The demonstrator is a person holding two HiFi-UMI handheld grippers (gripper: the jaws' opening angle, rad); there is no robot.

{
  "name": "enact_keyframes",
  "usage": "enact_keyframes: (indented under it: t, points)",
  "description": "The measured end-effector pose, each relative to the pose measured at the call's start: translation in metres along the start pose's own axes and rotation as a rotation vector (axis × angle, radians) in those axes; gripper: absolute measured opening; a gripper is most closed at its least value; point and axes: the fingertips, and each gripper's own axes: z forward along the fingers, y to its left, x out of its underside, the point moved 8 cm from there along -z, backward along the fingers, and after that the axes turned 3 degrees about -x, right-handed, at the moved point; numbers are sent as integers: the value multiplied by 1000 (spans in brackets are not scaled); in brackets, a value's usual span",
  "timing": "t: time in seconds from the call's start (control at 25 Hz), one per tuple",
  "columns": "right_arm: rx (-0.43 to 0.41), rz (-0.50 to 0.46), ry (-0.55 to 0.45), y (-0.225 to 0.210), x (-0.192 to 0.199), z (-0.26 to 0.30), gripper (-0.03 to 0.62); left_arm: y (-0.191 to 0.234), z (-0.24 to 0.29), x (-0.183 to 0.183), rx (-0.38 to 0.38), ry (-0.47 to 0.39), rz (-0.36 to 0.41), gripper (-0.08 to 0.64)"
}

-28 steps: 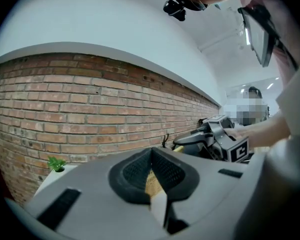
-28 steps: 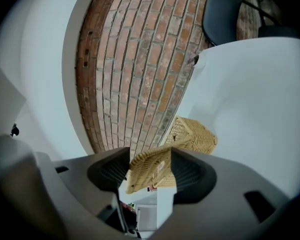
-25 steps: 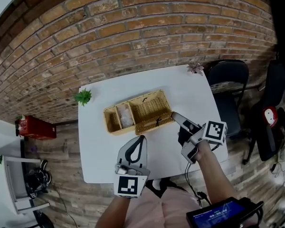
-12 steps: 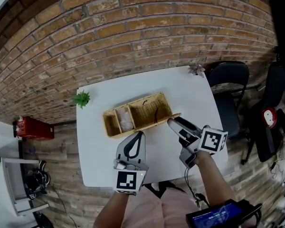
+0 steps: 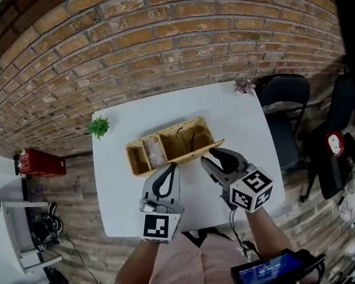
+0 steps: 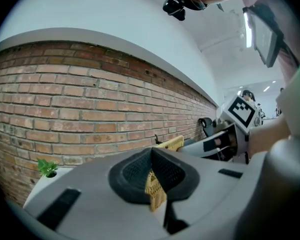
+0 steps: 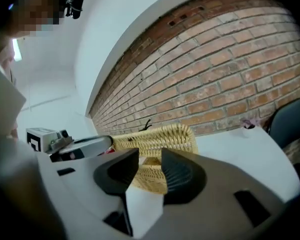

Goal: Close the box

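A wicker box (image 5: 165, 144) with two compartments lies on the white table (image 5: 236, 123). Its lid (image 5: 204, 148) shows as a thin strip along the near side. My left gripper (image 5: 173, 167) is at the lid's near left end. In the left gripper view its pads (image 6: 135, 171) meet at the tip, with a piece of wicker (image 6: 155, 186) pinched between them. My right gripper (image 5: 220, 154) is at the lid's right end, open. Its jaws have just been closing, and in the right gripper view the wicker lid (image 7: 160, 136) lies beyond the gap, untouched by the pads.
A small green plant (image 5: 98, 126) stands at the table's left edge and a pinkish plant (image 5: 244, 86) at its far right corner. A black chair (image 5: 281, 99) is to the right of the table. The brick wall runs behind it.
The right gripper has let go of the lid and rolled upright, so both its fingers now show from above. The left gripper shifted slightly with the wicker still in it.
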Motion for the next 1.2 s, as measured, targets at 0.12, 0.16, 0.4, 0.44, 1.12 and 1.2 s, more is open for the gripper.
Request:
enact_keyframes:
  t: [0.12, 0.16, 0.4, 0.44, 1.12, 1.2]
  points:
    - [52, -45, -5, -1, -3, 3, 111, 4, 3, 0, 5, -3, 3, 11]
    - [69, -55, -6, -2, -4, 4, 96, 5, 5, -1, 8, -3, 5, 11]
    - [108, -72, -14, -7, -9, 14, 68, 14, 13, 0, 11, 1, -2, 11]
    - [111, -78, -12, -8, -10, 16, 67, 15, 15, 1, 11, 4, -5, 11]
    - [120, -60, -7, -21, -13, 38, 71, 40, 40, 14, 9, 33, -42, 11]
    - [119, -58, -7, -21, -13, 40, 71, 41, 40, 14, 6, 33, -43, 11]
